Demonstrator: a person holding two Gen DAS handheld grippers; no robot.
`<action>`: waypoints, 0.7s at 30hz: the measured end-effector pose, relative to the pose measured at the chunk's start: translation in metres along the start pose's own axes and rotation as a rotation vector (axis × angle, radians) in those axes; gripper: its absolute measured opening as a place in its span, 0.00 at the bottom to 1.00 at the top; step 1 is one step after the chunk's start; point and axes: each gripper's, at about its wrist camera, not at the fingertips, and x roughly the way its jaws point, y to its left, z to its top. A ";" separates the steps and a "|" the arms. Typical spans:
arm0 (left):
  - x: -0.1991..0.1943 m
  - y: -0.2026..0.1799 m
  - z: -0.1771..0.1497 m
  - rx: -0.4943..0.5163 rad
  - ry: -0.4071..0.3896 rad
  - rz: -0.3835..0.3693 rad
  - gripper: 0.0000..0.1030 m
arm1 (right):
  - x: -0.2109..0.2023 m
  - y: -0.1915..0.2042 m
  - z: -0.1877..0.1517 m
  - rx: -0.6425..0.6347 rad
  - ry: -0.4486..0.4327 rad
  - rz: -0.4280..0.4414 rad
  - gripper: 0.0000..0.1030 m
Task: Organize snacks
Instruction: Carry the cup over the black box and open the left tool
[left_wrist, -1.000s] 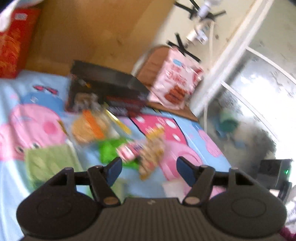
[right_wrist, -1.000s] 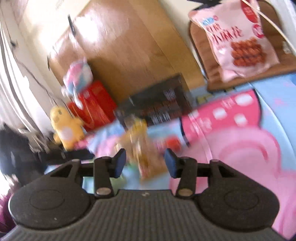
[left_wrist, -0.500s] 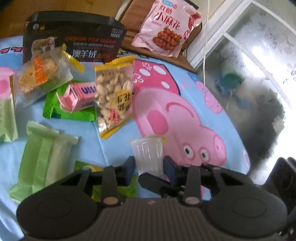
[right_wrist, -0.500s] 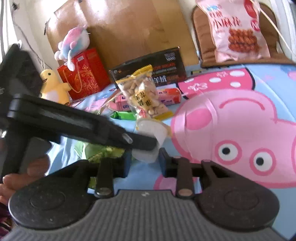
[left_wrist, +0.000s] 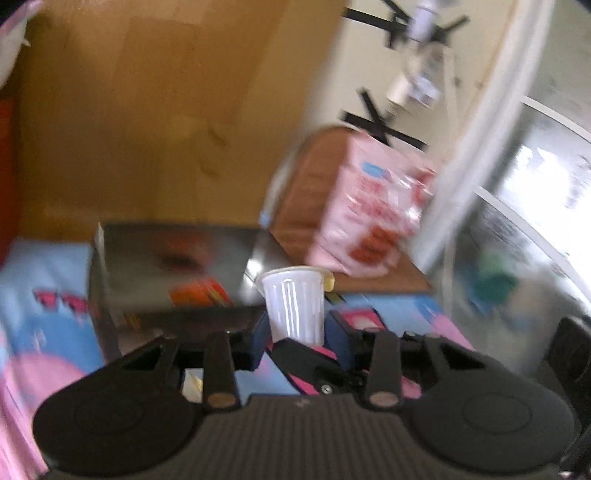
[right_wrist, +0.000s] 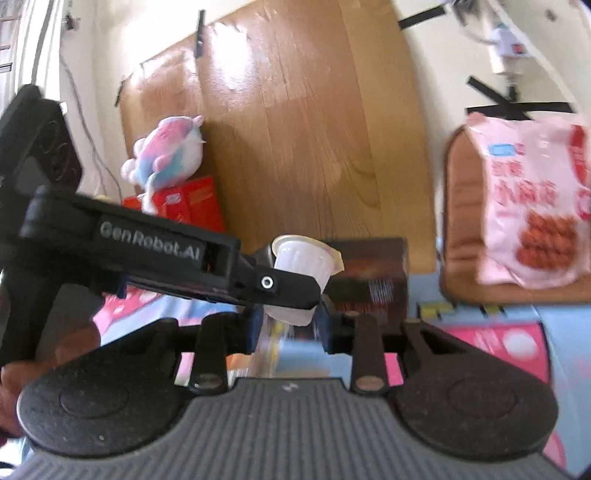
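Observation:
A small white plastic jelly cup (left_wrist: 293, 302) with a sealed lid stands upright between the blue pads of my left gripper (left_wrist: 299, 338), which is shut on its lower half. The same cup (right_wrist: 304, 266) also sits with its base between the pads of my right gripper (right_wrist: 290, 325), shut on it too. In the right wrist view a black finger (right_wrist: 284, 286) of the left tool crosses in front of the cup from the left. The cup hangs in the air in front of a dark box (left_wrist: 177, 273). Both views are blurred by motion.
The dark box (right_wrist: 369, 273) lies on a blue and pink cartoon sheet (left_wrist: 48, 280) against a wooden board (left_wrist: 147, 110). A big pink snack bag (right_wrist: 532, 206) leans on a brown cushion (left_wrist: 306, 192). A plush toy (right_wrist: 166, 155) sits on a red box (right_wrist: 192, 203). A hand (right_wrist: 14, 387) holds the left tool.
Both grippers closed on the cup while it stood on the sheet, then rose with it. The loose snack packets have dropped out of view; the box and board now fill the frames.

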 end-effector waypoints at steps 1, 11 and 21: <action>0.008 0.008 0.008 -0.007 -0.008 0.028 0.33 | 0.016 -0.003 0.009 0.008 0.009 0.000 0.34; -0.031 0.080 -0.026 -0.177 -0.033 -0.025 0.43 | 0.037 0.001 0.009 0.023 0.092 0.052 0.36; -0.073 0.074 -0.118 -0.263 0.083 -0.097 0.45 | -0.037 -0.018 -0.048 0.153 0.133 0.058 0.24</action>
